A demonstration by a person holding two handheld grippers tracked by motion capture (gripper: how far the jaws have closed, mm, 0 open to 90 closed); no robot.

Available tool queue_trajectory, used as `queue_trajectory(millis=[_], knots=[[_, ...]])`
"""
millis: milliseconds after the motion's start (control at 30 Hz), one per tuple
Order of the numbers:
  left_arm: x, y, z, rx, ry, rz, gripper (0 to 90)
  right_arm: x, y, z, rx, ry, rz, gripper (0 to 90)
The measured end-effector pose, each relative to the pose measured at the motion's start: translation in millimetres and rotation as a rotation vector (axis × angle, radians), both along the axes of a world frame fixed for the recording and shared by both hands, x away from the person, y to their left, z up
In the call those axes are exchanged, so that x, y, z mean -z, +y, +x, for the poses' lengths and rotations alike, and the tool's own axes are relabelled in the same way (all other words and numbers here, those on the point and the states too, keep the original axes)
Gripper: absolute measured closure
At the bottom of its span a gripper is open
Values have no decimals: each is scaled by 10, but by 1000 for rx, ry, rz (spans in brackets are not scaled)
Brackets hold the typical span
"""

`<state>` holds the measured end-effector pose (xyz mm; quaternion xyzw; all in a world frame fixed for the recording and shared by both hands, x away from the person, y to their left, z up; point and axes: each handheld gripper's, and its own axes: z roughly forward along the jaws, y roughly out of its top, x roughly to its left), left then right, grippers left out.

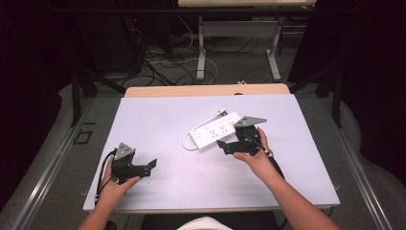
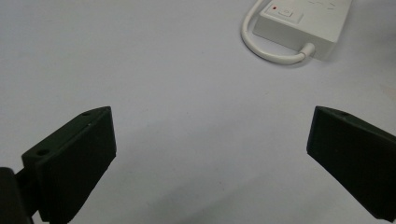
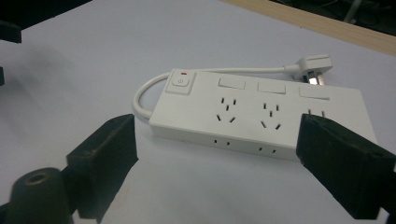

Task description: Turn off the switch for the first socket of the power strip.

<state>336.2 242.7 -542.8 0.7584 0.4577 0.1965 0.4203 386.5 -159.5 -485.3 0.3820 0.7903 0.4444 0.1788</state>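
A white power strip (image 1: 215,130) lies flat near the middle of the white table top, its cord looped round to a plug (image 3: 310,65) behind it. In the right gripper view the strip (image 3: 261,116) shows a switch with a red light at its left end and several sockets. My right gripper (image 1: 222,144) is open just in front of the strip's near side; the strip lies just beyond its jaws (image 3: 215,154), untouched. My left gripper (image 1: 152,165) rests open at the table's front left, with bare table between its jaws (image 2: 210,154) and the strip's switch end (image 2: 303,23) farther off.
The white table top (image 1: 158,120) has a wooden strip (image 1: 206,90) along its far edge. Beyond it stand the legs of another desk (image 1: 201,52), with cables (image 1: 163,62) on the floor. Dark curtains close off both sides.
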Motion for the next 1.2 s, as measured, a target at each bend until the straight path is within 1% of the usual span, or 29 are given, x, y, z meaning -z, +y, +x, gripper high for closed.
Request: queue_trajectory(millis=[67,100,233,267,400,533,667,733,900,933,1000,1033,1133,1167,1200], knots=[[0,1,0,0,1,1,12,-18,-54,-40,-1,-4,-8,13],[0,0,-1,1,1,2,12,-28,-83,-61,6,0,-8,0],[-1,-1,-2,0,-1,4,12,-65,-226,-135,27,3,8,0],[-1,-1,-3,0,0,3,12,-72,-261,-151,38,-7,12,0],[-1,-1,-4,-2,-1,2,12,-100,-400,-218,64,-29,1,0],[-3,5,-4,-4,-4,8,12,-102,-535,-280,95,-35,0,0],[-2,4,-2,-4,-4,9,12,-74,-672,-337,120,-29,-3,1],[-2,3,-2,-4,-3,8,12,-53,-742,-362,136,-35,-8,7],[-1,3,-3,-7,-4,9,11,19,-911,-416,181,-34,9,20],[-1,4,-3,-8,-3,10,12,28,-956,-423,184,-35,5,26],[-1,5,-3,-9,-2,11,12,53,-1021,-445,203,-29,15,40],[0,5,-3,-9,-2,12,12,69,-1055,-450,215,-39,13,50],[2,4,-1,-8,-2,11,11,107,-1155,-469,240,-42,11,65],[3,4,0,-8,-1,11,11,121,-1189,-472,250,-46,3,65],[5,-2,-3,-12,4,4,11,135,-1212,-477,267,-44,11,65]])
